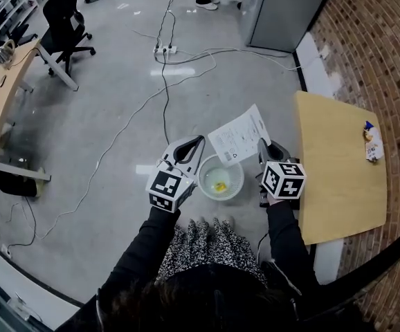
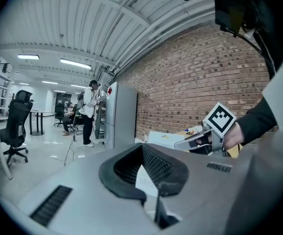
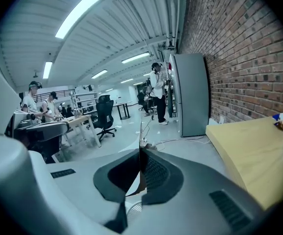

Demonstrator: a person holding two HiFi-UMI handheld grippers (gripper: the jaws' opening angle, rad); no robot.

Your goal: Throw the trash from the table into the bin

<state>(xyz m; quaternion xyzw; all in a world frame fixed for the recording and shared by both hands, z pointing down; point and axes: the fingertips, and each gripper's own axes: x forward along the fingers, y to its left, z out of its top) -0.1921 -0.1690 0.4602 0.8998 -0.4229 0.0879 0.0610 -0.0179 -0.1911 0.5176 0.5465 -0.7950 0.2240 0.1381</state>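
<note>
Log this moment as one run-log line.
right gripper: shut on paper sheet | position: near white bin, unreleased | table: snack packet on it

Bin (image 1: pixel 201 180): on the floor, left of the bench (image 1: pixel 335 185), between left gripper (image 1: pixel 198 141) and right gripper (image 1: pixel 261 145).
Scrap (image 1: pixel 219 185): in the bin.
Paper sheet (image 1: pixel 238 135): over the bin's far rim, between the right gripper's fingers (image 1: pixel 266 151).
Packet (image 1: pixel 373 142): on the bench, by its right edge.
</note>
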